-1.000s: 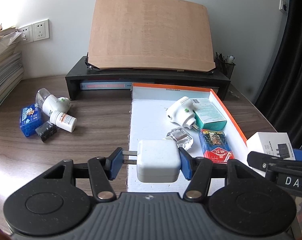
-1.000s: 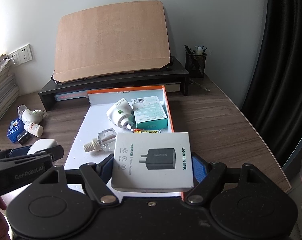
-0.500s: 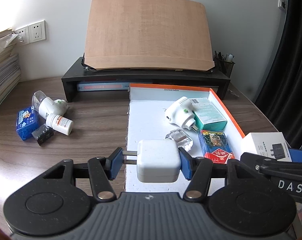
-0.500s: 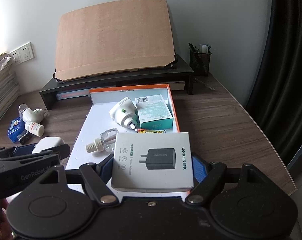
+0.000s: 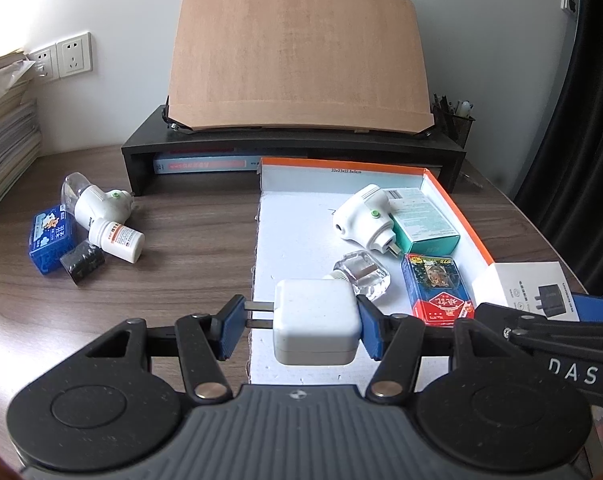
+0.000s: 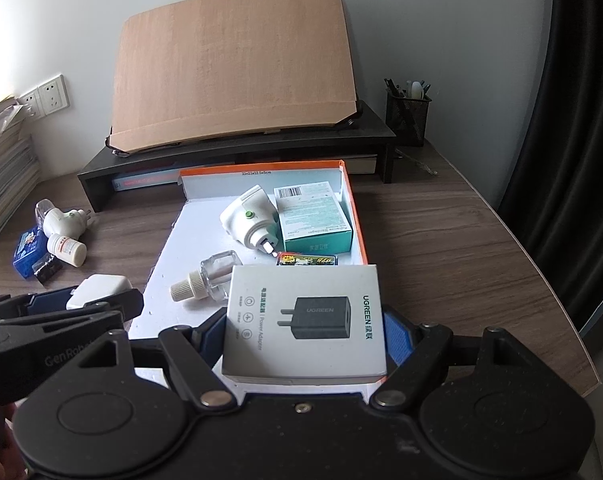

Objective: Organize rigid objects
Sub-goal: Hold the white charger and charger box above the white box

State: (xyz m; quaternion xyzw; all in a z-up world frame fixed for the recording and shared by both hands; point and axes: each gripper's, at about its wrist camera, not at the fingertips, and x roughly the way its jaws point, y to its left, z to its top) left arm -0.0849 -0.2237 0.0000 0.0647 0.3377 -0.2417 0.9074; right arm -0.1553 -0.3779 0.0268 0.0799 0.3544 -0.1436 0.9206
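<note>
Left of the shallow orange-edged white cardboard tray (image 5: pixel 453 200), small bottles lie on my counter (image 5: pixel 189 240). My left gripper (image 5: pixel 301 326) fingers pinch the white square plug charger (image 5: pixel 315 326) over the tray's near-left edge; my right gripper (image 6: pixel 305 334) fingers clamp the white UGREEN adapter box (image 6: pixel 305 326) over its near-right corner.

- tray (image 5: pixel 453 196) on desk (image 5: pixel 189 240), before monitor stand (image 5: pixel 293 146)
- plug-in unit (image 5: pixel 363 216), boxes in tray, 1 o'clock
- bottle (image 5: pixel 117 238) cluster on desk, 10 o'clock
</note>
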